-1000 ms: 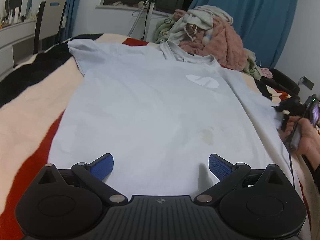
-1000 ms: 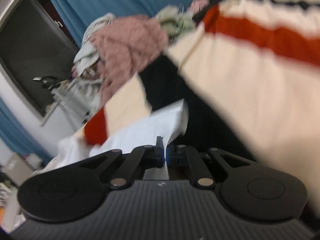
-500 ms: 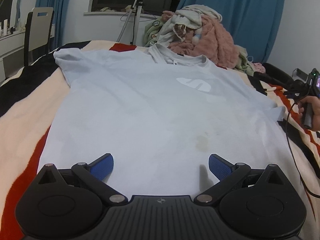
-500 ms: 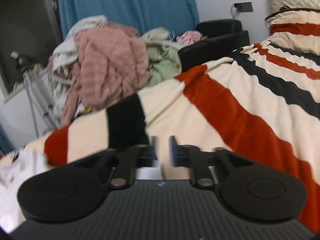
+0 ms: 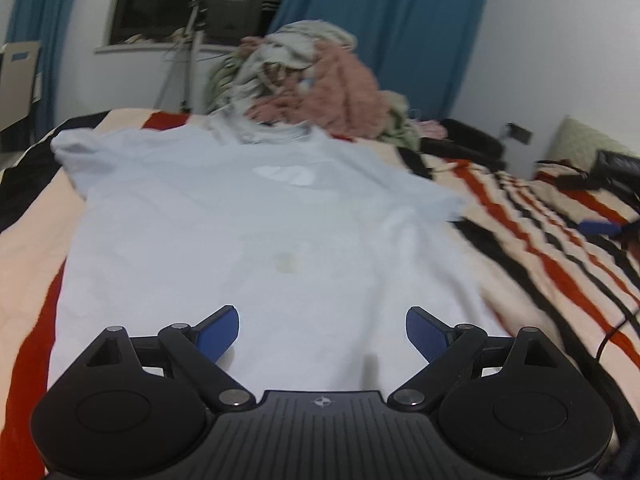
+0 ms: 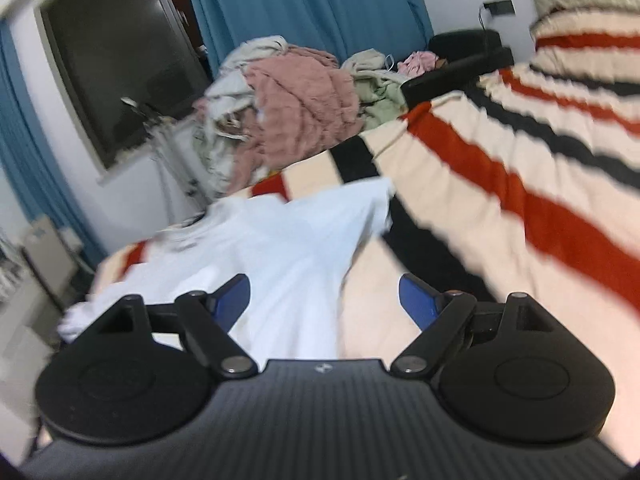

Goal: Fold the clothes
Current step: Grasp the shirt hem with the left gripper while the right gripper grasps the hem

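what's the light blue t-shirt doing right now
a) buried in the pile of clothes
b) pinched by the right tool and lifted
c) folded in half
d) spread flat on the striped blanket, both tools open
d: the t-shirt lies spread out on the striped blanket, with the left tool and right tool both wide open and gripping nothing, and the clothes pile sits beyond its collar.

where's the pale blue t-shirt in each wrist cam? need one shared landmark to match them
Left wrist: the pale blue t-shirt fills the centre, spread flat on the striped blanket, collar at the far end.
Right wrist: t-shirt sits lower left of centre, one sleeve reaching right.
Shared landmark: the pink fuzzy garment in the clothes pile beyond the collar.
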